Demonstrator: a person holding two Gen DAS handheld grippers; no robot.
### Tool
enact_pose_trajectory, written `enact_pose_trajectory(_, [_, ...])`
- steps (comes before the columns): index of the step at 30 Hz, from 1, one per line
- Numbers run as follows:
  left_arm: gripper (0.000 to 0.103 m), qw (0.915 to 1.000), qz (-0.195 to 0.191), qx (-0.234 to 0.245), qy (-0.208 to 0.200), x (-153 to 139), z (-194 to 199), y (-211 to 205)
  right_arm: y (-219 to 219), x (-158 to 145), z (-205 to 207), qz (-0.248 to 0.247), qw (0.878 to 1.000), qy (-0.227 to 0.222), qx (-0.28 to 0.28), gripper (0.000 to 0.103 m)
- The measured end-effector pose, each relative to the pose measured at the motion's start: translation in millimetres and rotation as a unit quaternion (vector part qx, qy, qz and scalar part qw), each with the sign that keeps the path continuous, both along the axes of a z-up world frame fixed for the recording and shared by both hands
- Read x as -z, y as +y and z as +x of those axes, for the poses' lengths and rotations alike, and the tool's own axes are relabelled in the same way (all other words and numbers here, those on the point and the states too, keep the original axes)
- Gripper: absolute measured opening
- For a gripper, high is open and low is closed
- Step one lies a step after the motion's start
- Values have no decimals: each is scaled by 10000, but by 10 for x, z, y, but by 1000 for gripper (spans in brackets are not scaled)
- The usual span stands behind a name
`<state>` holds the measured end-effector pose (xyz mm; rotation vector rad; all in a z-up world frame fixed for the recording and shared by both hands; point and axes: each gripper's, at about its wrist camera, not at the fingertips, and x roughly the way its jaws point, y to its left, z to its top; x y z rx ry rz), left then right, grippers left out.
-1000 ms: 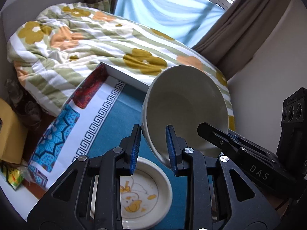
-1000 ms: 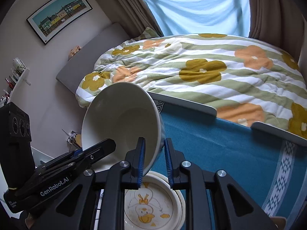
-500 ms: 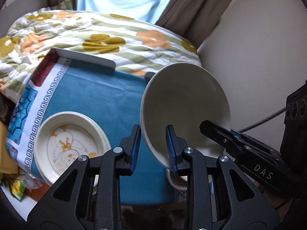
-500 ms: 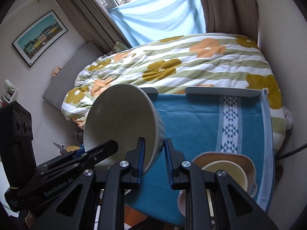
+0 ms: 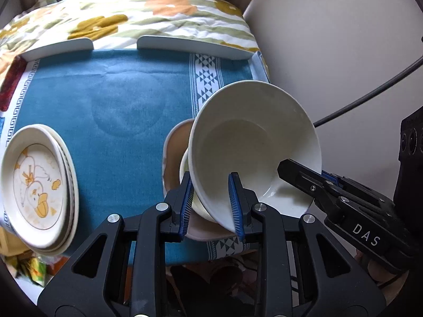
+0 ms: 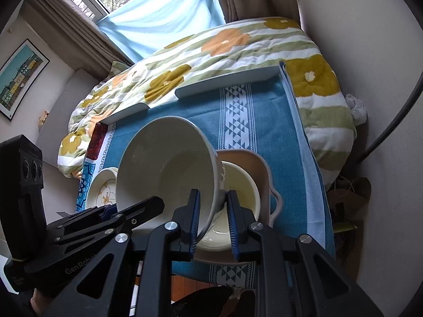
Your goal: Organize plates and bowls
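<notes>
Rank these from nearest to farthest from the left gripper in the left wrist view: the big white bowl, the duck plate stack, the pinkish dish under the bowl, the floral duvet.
1. Big white bowl: its rim is clamped in the left gripper.
2. Pinkish dish: just below and behind the bowl.
3. Duck plate stack: on the cloth, at the left edge.
4. Floral duvet: beyond the table's far rim.

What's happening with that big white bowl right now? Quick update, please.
Left gripper and right gripper both clamped on the white bowl's rim. Bowl tilted, above small bowl in pink dish. Nothing blocking.
</notes>
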<state>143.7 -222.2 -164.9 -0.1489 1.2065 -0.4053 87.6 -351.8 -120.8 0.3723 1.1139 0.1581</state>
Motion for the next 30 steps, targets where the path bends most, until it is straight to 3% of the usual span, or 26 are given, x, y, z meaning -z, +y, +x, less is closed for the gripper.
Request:
enact_pose_trajectory(7, [24,9988,420,194,143,180,20,-112,-52,195,-32,100,9995,302,80,19])
enact_pose_trajectory(14, [24,9946,939,443,34,281,66,-247,-15,338,-24,-47,9992,391,35,18])
enact_pose_trajectory(30, [24,9885,1360,657,-16,399,107,-390,-78,475,-8,-108,9983,561,66,18])
